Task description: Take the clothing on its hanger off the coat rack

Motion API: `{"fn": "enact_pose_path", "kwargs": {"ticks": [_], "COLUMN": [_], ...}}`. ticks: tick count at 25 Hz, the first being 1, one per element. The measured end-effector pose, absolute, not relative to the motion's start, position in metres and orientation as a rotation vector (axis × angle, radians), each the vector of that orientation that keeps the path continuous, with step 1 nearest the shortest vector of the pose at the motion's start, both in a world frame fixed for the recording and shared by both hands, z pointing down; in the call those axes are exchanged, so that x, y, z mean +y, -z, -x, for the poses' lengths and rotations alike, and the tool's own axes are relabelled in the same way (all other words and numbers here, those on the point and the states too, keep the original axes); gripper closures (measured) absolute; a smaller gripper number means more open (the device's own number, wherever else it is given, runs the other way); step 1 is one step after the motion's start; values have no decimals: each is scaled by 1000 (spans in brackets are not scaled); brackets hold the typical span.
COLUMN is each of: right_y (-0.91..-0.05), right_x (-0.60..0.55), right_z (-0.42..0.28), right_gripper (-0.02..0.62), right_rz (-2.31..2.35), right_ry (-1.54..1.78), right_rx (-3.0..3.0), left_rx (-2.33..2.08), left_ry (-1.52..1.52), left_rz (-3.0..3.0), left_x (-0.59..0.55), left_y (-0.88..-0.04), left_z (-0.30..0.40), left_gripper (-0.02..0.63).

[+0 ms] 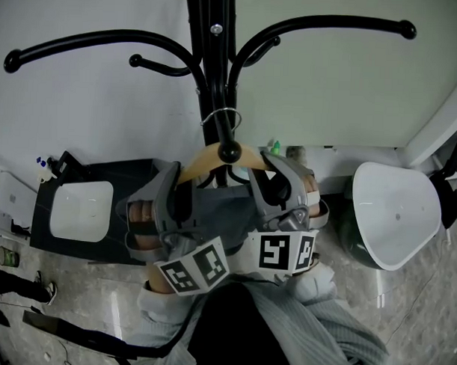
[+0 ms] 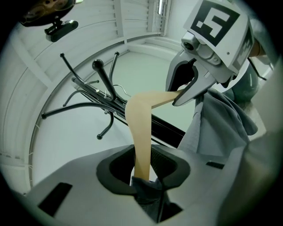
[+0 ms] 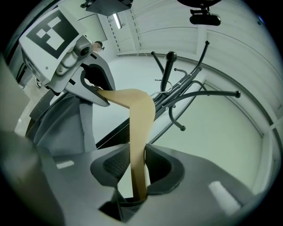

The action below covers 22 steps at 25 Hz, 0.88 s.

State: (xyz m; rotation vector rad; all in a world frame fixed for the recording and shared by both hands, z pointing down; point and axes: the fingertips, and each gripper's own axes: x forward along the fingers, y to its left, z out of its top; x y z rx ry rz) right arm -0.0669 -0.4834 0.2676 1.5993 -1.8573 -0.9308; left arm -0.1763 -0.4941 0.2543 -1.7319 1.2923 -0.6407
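At centre left of the head view, the left gripper (image 1: 174,185) is clamped on the left arm of the wooden hanger (image 1: 201,159), and the wood is pinched between its jaws. At centre, the hanger is hooked on the black coat rack (image 1: 212,58), with grey clothing (image 1: 216,215) draped below it. At centre right, the right gripper (image 1: 272,172) is likewise clamped on the hanger's other arm.

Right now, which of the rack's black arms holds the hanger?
The short front arm, ending in a knob just above the wooden hanger, whose wire hook loops over it. The arms curving left and right are bare.
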Motion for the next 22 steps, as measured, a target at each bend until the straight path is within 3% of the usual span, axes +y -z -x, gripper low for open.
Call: {"fn": "enact_pose_path", "kwargs": {"ticks": [8, 22], "right_y": [-233, -239], "right_x": [-460, -371], "right_z": [39, -93], "right_gripper": [494, 494], "right_rz": [-1700, -1927], "right_ry": [995, 795], "right_rx": [-1740, -1334], "left_rx": [1214, 828], "left_ry": [527, 310], "left_rz": [1749, 1961], "left_x": [-475, -427], "left_y": [-219, -230], "left_z": [148, 1], "left_gripper": [505, 505]}}
